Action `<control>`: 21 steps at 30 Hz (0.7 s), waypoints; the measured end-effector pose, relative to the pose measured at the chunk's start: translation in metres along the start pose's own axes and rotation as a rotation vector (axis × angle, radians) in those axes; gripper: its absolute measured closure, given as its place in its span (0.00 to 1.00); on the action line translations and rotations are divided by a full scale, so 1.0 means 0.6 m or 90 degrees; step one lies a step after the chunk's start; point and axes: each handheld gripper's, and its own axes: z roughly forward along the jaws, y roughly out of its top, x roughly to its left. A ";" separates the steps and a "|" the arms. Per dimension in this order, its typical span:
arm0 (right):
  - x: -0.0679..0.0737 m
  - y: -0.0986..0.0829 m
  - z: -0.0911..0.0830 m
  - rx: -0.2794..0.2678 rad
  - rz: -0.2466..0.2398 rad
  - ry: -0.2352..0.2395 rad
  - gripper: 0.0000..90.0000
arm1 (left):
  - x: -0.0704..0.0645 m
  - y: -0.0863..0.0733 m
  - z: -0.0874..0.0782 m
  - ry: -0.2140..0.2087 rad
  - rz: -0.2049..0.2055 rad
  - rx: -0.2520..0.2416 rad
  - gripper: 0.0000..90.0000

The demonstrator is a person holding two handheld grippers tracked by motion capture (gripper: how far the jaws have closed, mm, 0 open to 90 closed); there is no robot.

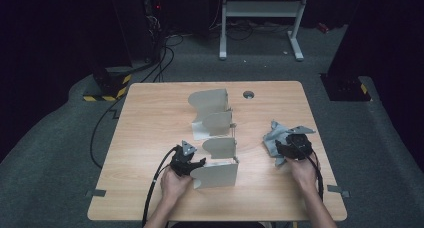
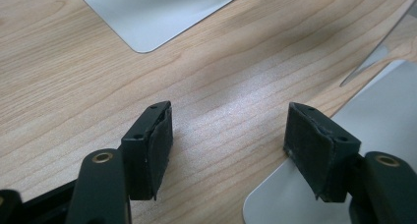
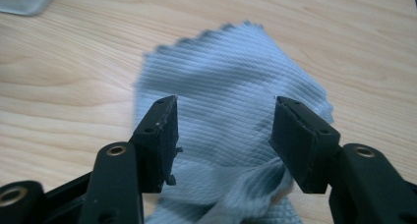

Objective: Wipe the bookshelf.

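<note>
Right gripper view: grey ribbed cloth (image 3: pixel 231 91) crumpled on counter (image 3: pixel 74 76), lying between and under spread jaws of right tool (image 3: pixel 223 140), nothing pinched yet. Best to lower onto a raised fold, then close squarely. Left tool (image 2: pixel 228 145) also open, empty, beside grey metal bookend (image 2: pixel 373 130) near counter's front.
</note>
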 end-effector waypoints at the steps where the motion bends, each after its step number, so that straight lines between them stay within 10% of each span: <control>1: -0.003 -0.001 0.007 0.009 0.002 -0.005 0.48 | -0.001 -0.002 0.000 0.001 -0.003 -0.005 0.39; 9: -0.008 -0.011 0.043 0.076 0.015 -0.012 0.49 | -0.004 -0.007 -0.003 0.004 -0.004 -0.013 0.40; 16: -0.005 -0.022 0.037 0.052 0.007 0.038 0.84 | -0.005 -0.007 -0.003 0.004 -0.004 -0.013 0.40; 21: 0.010 -0.024 0.030 0.048 -0.004 0.080 0.91 | -0.005 -0.007 -0.003 0.006 -0.005 -0.012 0.40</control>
